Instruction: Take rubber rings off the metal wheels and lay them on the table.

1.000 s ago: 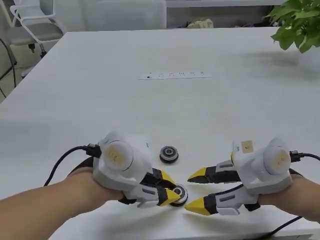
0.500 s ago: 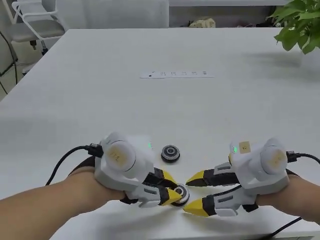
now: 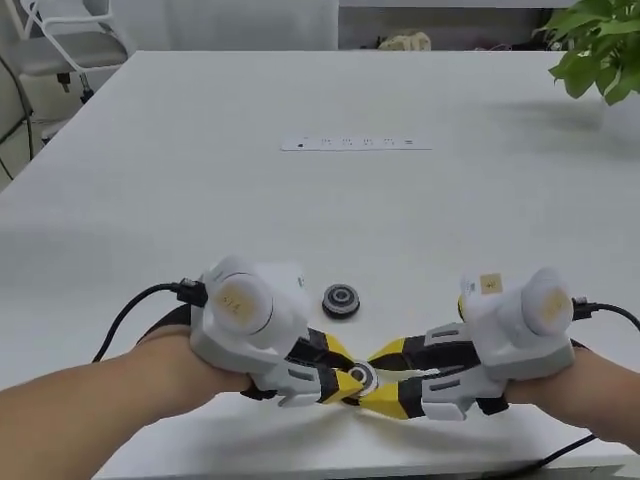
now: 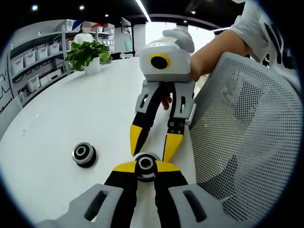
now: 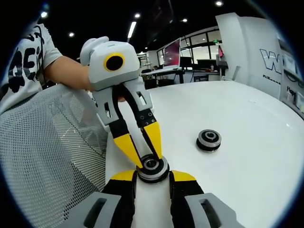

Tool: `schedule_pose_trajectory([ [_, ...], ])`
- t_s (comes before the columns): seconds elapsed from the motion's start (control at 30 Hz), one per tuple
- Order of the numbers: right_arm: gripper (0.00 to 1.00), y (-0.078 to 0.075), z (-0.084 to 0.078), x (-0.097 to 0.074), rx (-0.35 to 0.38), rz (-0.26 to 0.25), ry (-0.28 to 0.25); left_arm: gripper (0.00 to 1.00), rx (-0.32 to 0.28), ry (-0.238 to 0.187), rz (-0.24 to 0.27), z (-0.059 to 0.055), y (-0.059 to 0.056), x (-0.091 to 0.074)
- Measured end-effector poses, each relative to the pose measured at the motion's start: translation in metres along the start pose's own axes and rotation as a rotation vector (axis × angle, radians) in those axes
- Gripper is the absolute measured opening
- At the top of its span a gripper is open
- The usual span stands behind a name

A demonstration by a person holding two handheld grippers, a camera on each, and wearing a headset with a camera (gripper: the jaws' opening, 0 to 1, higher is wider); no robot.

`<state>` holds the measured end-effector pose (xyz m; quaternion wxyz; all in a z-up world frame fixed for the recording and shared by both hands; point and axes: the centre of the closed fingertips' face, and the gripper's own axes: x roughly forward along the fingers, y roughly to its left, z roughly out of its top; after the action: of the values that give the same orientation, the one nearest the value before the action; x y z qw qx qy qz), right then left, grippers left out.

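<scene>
A small metal wheel (image 3: 358,377) with a dark rubber ring is held near the table's front edge, and both grippers meet on it. My left gripper (image 3: 345,372) comes in from the left, its yellow tips shut on the wheel (image 4: 146,163). From the right, my right gripper (image 3: 373,380) has its jaws closed against the same wheel (image 5: 152,167). A second wheel (image 3: 341,300) with its ring on lies flat on the white table (image 3: 320,220) just behind them, also seen as the second wheel (image 4: 84,154) and the second wheel (image 5: 209,140).
A white power strip (image 3: 355,144) lies farther back on the table. A green plant (image 3: 598,50) stands at the far right corner. A white chair (image 3: 60,40) is beyond the far left. A mesh chair back (image 4: 247,133) sits just off the table's near edge.
My right gripper has moved left and closed its jaws onto the wheel that the left gripper holds. The left gripper has stayed put.
</scene>
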<state>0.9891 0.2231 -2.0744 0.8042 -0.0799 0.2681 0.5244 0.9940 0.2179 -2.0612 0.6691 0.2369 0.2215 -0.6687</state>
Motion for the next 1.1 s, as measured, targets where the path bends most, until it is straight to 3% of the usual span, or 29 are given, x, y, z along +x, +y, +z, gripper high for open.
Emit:
schedule_pose_trajectory([
  [0.67,0.16,0.0005,-0.0066,-0.0053,-0.035,-0.019,0.027,0.08,-0.004,-0.001,0.005,-0.0003,-0.0003,0.0004],
  [1.1,0.10,-0.0007,-0.0090,-0.0074,-0.015,-0.028,0.034,0.07,-0.005,-0.003,0.004,0.0000,-0.0008,0.0006],
])
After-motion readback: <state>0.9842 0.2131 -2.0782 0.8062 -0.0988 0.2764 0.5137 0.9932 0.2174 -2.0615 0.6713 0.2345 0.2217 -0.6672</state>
